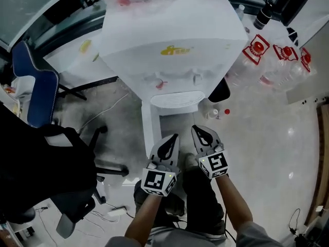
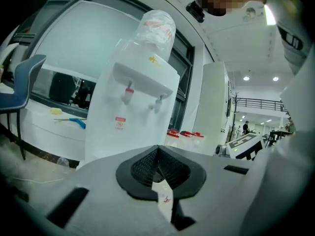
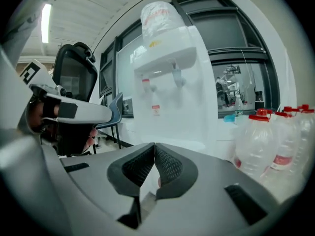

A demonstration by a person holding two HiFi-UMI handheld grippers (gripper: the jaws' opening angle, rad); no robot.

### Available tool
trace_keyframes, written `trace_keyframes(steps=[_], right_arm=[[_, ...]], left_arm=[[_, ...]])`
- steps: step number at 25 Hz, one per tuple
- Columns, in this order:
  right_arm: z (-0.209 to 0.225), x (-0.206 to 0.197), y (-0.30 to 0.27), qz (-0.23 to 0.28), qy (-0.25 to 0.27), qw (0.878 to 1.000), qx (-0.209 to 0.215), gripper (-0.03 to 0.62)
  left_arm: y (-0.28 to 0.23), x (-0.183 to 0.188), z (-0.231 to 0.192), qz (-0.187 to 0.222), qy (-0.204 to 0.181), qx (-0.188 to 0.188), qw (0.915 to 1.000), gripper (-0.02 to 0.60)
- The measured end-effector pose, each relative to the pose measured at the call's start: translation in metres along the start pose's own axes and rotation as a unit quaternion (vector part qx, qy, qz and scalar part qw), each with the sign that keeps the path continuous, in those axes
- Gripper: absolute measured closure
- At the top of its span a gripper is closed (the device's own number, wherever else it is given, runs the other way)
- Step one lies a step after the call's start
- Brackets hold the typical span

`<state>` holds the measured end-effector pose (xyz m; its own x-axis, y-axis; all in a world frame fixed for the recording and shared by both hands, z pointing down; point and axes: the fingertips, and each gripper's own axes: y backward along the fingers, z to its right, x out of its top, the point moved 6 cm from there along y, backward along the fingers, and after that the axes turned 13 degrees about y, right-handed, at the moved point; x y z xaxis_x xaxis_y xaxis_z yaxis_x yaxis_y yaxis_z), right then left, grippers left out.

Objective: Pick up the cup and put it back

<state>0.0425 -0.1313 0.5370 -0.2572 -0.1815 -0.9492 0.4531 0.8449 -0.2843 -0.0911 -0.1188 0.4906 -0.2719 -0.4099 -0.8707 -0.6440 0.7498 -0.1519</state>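
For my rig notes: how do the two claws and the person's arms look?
The left claw and the right claw have grey shells with black ribbed pads. Each carries a white cube with black square markers. The sleeves are short and grey.

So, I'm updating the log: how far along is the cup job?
Done: nothing that shows. In hand: nothing; the left gripper and right gripper are both shut and empty, facing the water dispenser. Left: apparently everything, though no cup can be made out in any view.

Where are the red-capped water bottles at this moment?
The bottles stand at the head view's upper right, just right of the water dispenser.
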Motion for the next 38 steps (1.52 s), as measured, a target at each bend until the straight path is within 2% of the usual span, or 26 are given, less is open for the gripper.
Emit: trace_keyframes(steps=[6,12,17,24,27,30,34,38], right_arm=[[0.013,-0.095,-0.041,-0.016,-0.013,1.000,0.006,0.582],[0.020,-0.173,-0.081,0.004,-0.015,1.000,0.004,0.582],[0.015,-0.211,-0.103,0.004,-0.019,1.000,0.010,0.582],[0.018,-0.252,-0.146,0.019,-0.034,0.999,-0.013,0.579],[0.019,-0.265,-0.171,0.017,-0.034,0.999,-0.019,0.575],[0.018,-0.277,-0.197,0.005,-0.031,0.999,-0.015,0.491],[0.022,-0.291,-0.234,-0.016,-0.011,1.000,-0.005,0.443],[0.027,-0.298,-0.264,-0.031,-0.015,0.999,0.003,0.374]], left_arm=[[-0.042,-0.064,-0.028,0.016,-0.015,0.003,0.9997,0.572],[-0.076,-0.124,-0.056,0.030,-0.038,0.008,0.9988,0.572],[-0.083,-0.158,-0.078,0.033,-0.037,0.032,0.9983,0.572],[-0.086,-0.175,-0.102,0.047,-0.046,0.062,0.9959,0.572],[-0.086,-0.177,-0.108,0.045,-0.026,0.078,0.9956,0.572],[-0.086,-0.181,-0.119,0.043,-0.027,0.086,0.9950,0.572],[-0.087,-0.188,-0.133,0.040,-0.047,0.099,0.9931,0.572],[-0.088,-0.199,-0.144,0.034,-0.044,0.109,0.9924,0.572]])
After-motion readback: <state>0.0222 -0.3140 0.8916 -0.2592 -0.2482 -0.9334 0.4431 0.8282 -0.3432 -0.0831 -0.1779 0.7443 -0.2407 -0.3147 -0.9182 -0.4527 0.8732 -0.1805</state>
